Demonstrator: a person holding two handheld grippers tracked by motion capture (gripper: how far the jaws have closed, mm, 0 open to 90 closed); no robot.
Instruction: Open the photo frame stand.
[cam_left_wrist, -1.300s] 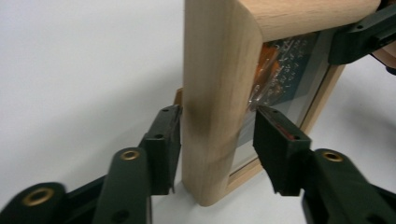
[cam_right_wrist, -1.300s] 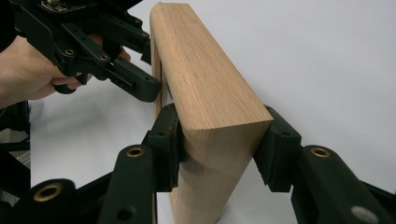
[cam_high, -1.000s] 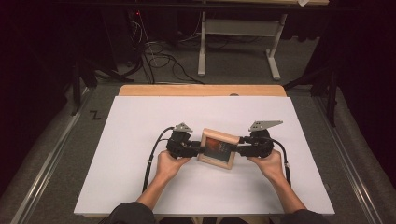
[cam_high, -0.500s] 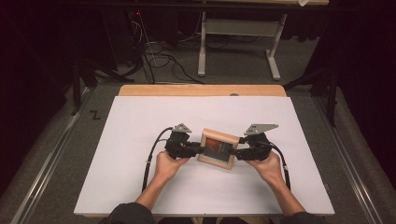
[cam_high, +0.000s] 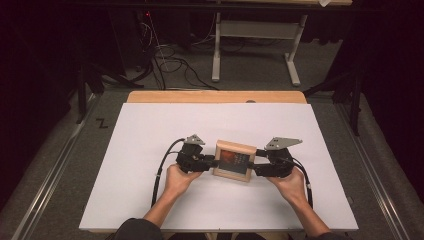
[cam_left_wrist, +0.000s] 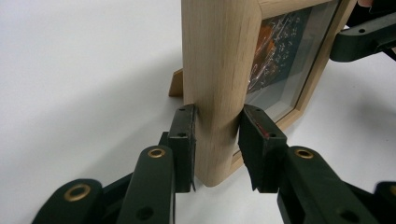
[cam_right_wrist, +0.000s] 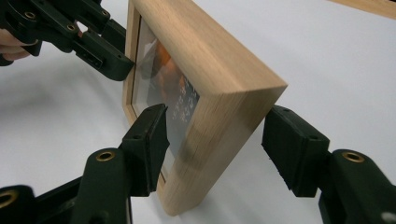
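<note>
- One wooden picture frame (cam_high: 234, 160) stands upright near the middle of the white table (cam_high: 150, 125), between two grippers.
- The left gripper (cam_left_wrist: 215, 135) pinches the frame's left side, both pads pressed on the wood.
- The right gripper (cam_right_wrist: 212, 144) straddles the frame's right side with its jaws spread; its far pad stands clear of the wood.
- Two hands hold them: left hand (cam_high: 176, 179), right hand (cam_high: 290, 184).
- One stand leg (cam_left_wrist: 176, 83) shows behind the frame.

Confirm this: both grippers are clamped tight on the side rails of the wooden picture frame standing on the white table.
Not quite. The left gripper is clamped on the wooden picture frame, but the right gripper view shows the right gripper open, its jaws straddling the rail with a gap. The frame does stand on the white table.
</note>
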